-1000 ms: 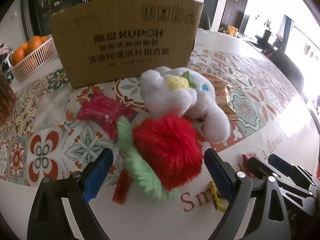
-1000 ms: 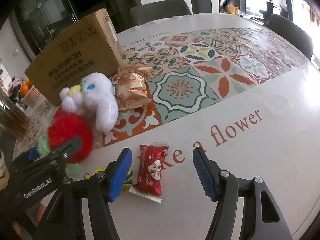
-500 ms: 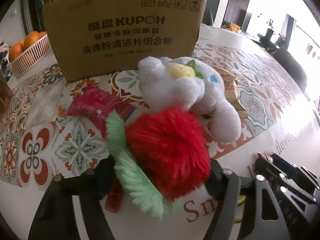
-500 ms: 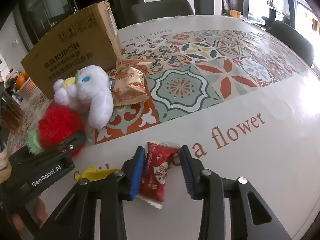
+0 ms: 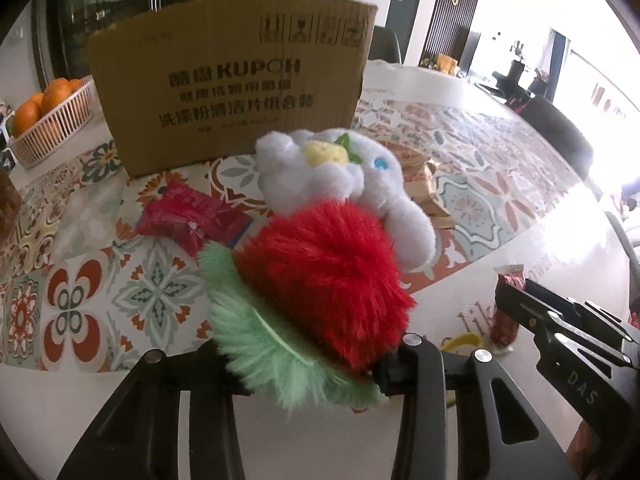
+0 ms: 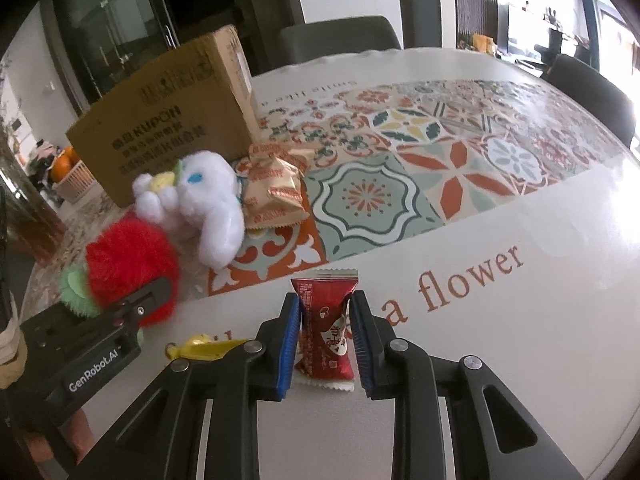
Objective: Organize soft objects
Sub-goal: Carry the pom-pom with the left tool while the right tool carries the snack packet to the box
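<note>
My left gripper (image 5: 304, 360) is shut on a fluffy red plush with a green fringe (image 5: 320, 276), which hides its pads; the plush also shows in the right wrist view (image 6: 128, 264). A white plush bunny (image 5: 340, 176) lies just behind it on the patterned tablecloth (image 5: 80, 300). My right gripper (image 6: 326, 340) is shut on a small red snack packet (image 6: 326, 332), blue pads pressing both its sides. The cardboard box (image 5: 236, 80) stands behind the toys.
A red wrapper (image 5: 192, 220) lies left of the plush. Tan snack bags (image 6: 272, 188) lie beside the bunny. A yellow clip (image 6: 200, 348) lies by my right gripper. A basket of oranges (image 5: 48, 120) stands at far left. Chairs stand beyond the table.
My left gripper moved forward and shut on the red plush. My right gripper shut on the red snack packet.
</note>
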Available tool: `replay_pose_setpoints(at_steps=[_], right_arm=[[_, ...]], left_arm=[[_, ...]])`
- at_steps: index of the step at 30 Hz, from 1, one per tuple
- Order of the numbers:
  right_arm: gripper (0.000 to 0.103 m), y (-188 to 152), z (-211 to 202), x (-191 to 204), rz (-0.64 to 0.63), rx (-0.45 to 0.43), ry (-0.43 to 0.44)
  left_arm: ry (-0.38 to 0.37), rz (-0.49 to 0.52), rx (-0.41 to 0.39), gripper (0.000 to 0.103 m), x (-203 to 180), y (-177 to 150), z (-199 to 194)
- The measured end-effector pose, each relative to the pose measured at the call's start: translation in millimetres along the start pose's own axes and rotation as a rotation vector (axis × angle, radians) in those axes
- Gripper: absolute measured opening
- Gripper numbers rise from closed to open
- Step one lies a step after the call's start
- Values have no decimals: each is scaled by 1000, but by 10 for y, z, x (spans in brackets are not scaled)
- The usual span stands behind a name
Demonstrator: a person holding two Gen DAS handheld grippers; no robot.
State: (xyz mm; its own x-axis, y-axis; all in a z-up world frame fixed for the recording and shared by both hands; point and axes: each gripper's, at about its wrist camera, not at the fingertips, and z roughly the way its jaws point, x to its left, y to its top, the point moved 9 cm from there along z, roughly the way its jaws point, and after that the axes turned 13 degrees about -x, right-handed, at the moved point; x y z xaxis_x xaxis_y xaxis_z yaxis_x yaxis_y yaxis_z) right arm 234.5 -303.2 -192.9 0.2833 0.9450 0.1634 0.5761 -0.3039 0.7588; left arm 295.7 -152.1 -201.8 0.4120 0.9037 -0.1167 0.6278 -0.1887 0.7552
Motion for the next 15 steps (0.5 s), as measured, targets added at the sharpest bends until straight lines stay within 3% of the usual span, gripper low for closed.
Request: replay_pose_setpoints(at_steps=[15], right_arm=[[24,179,-336,153,-26,-97,85]], left_arm=[[3,-6,-91,41,-32,150,-443]])
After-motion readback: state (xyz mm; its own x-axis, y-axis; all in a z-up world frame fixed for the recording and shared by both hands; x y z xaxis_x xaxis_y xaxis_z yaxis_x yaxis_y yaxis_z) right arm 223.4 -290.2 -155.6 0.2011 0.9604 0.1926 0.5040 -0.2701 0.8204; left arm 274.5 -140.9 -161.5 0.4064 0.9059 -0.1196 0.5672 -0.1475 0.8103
